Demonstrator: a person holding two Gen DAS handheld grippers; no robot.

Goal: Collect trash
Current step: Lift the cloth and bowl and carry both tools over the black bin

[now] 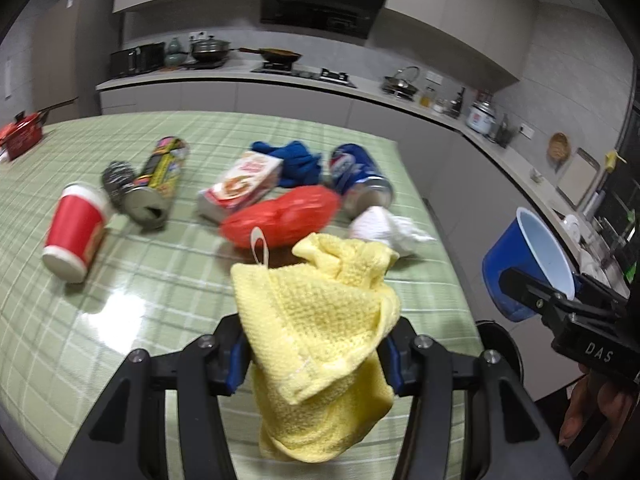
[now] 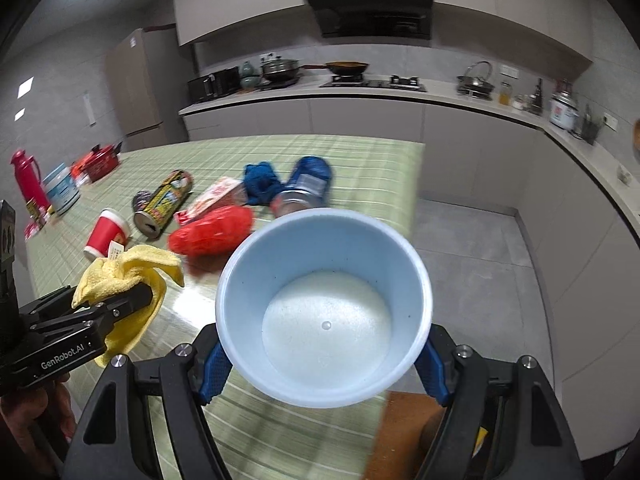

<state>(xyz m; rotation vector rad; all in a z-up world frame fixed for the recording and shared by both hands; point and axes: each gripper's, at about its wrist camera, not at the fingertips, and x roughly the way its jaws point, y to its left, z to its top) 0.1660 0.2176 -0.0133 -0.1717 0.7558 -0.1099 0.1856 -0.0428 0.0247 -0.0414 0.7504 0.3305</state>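
Legible markings:
- "DAS", white letters on the black body of the right gripper (image 1: pixel 520 284), seen from the left wrist view.
- "GenRobot.AI", white lettering on the black body of the left gripper (image 2: pixel 132 300), seen from the right wrist view.
- Print on the cans, box and cup: too blurred to read.

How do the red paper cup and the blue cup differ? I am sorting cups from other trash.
The red paper cup lies on its side on the green checked tablecloth, untouched; the blue cup is held off the table in the right gripper. The red paper cup has a white rim and base; the blue cup is blue outside, pale inside. Both look empty where visible.
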